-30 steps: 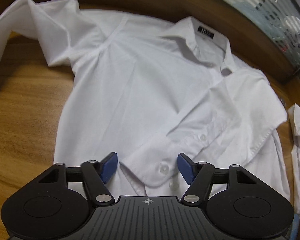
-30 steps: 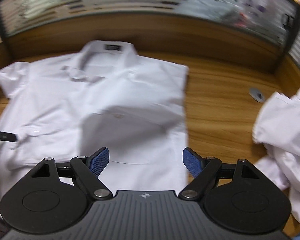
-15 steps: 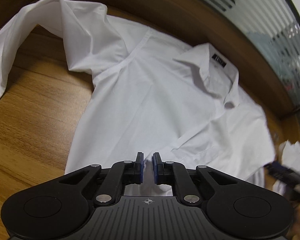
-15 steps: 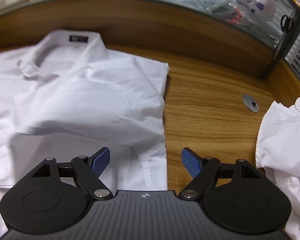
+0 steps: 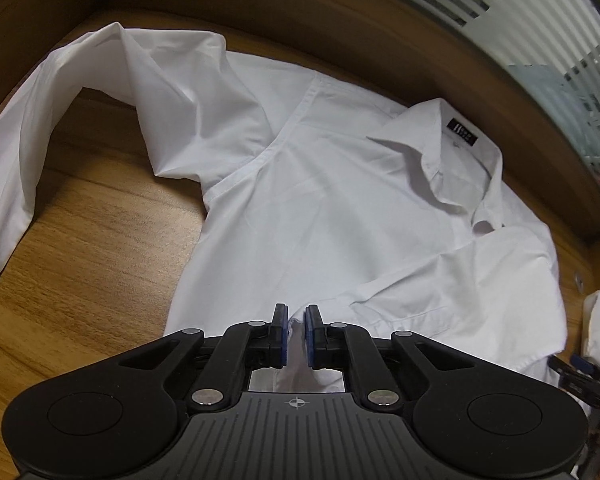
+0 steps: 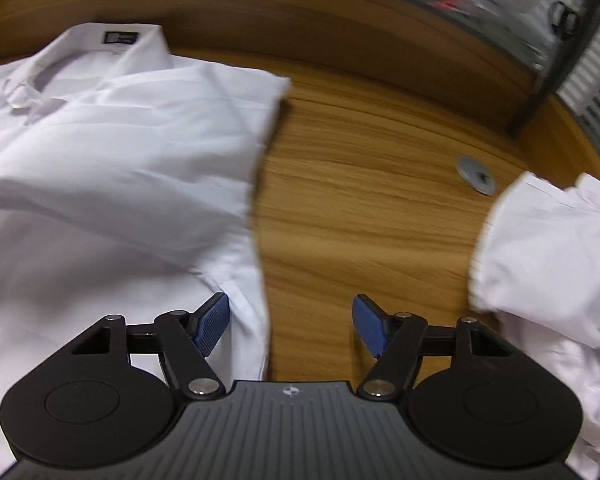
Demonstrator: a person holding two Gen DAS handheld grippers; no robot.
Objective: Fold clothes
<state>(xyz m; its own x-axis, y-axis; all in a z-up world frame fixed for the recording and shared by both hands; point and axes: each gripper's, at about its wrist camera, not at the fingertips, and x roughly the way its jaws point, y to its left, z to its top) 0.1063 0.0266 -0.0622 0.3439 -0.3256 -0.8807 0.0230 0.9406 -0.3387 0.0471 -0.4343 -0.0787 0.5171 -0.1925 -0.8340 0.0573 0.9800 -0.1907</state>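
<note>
A white dress shirt (image 5: pixel 320 200) lies face up on the wooden desk (image 5: pixel 100 260), its collar with a black label (image 5: pixel 466 136) at the far side. Its left sleeve (image 5: pixel 40 120) sprawls out to the left; the right side is folded in over the chest. My left gripper (image 5: pixel 296 330) is shut on a pinch of white shirt fabric near the shirt's lower middle. My right gripper (image 6: pixel 289 308) hovers over the shirt's (image 6: pixel 120 160) right edge, jaws closing. The hem edge lies by its left fingertip (image 6: pixel 214 316), and the pads do not press on it.
A crumpled pile of white clothes (image 6: pixel 540 260) sits at the right of the desk (image 6: pixel 360 200). A round grey cable grommet (image 6: pixel 475 170) is set in the wood behind it. A wooden partition with frosted glass rims the back.
My left gripper closed on the shirt's cuff and lifted a little. My right gripper dropped and shifted right to the shirt's right edge, its jaws narrowing.
</note>
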